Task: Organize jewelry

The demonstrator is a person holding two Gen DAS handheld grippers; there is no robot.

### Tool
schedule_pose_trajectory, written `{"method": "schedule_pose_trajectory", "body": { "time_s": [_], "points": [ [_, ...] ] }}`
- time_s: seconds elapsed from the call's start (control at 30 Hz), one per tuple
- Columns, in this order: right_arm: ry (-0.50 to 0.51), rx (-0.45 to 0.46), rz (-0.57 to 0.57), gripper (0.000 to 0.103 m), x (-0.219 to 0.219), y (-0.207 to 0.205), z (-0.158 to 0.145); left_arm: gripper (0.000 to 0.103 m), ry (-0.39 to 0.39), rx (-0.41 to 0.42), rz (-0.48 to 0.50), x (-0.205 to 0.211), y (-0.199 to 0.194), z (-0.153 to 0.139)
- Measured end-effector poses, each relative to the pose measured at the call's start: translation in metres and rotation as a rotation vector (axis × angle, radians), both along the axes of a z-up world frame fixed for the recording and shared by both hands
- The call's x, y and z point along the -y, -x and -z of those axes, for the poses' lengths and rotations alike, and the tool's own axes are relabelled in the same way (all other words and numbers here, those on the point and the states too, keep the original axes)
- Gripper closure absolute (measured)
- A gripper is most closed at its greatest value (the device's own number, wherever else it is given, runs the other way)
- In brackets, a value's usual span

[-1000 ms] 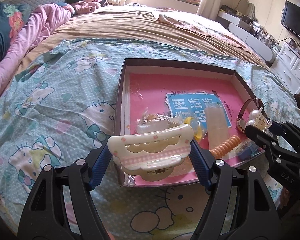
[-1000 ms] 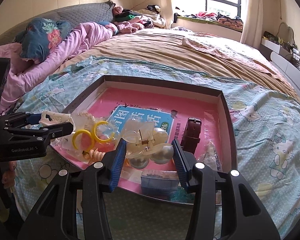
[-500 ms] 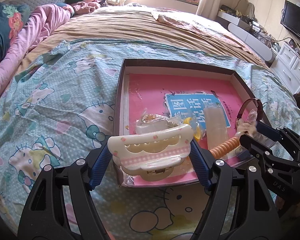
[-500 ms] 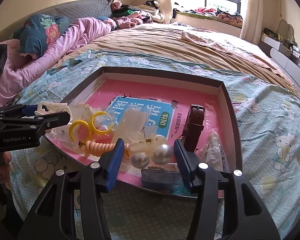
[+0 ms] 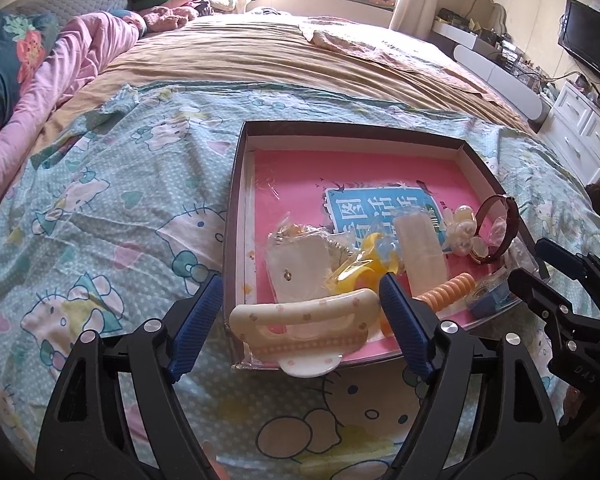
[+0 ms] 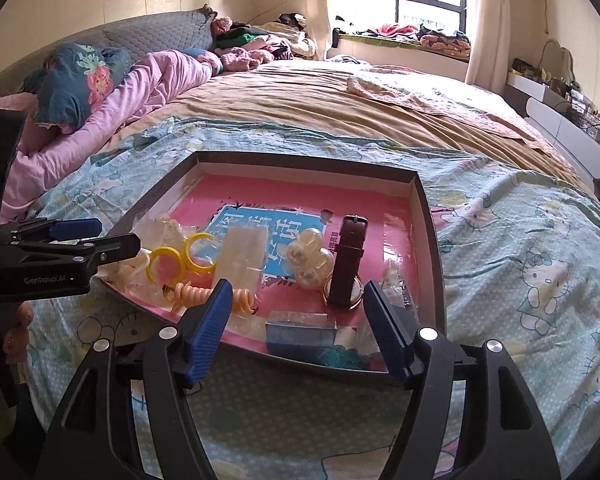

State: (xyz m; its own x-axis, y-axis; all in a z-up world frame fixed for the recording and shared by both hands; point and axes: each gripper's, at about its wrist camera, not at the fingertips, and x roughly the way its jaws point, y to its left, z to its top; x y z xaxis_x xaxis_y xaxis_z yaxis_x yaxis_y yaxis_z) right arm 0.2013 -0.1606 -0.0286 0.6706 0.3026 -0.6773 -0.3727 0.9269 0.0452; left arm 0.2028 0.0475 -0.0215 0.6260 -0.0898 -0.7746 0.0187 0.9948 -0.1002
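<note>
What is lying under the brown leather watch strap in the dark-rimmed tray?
Under the brown leather watch strap shows the gold-rimmed watch face, resting on the pink booklet cover lining the dark-rimmed tray. The strap covers most of the dial.

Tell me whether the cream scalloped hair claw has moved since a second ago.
Yes. The cream scalloped hair claw has dropped from the left gripper, whose jaws have just been opening, onto the near rim of the brown tray.

Glossy pink paper book (image 6: 396, 216) in a matt cardboard tray (image 6: 434, 248), on soft printed cotton bedsheet (image 6: 520, 248).
</note>
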Motion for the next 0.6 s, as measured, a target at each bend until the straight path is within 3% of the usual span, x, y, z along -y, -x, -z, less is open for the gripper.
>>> {"method": "schedule_pose_trajectory", "body": {
  "time_s": [0.27,0.6],
  "points": [
    [-0.014,0.023,0.012,0.027,0.006,0.010,-0.012,0.025,-0.001,0.028,0.005,0.001,0.009,-0.013],
    [-0.036,0.059,0.022,0.018,0.016,0.028,-0.031,0.010,0.010,0.080,0.002,0.004,0.027,-0.036]
  ]
}}
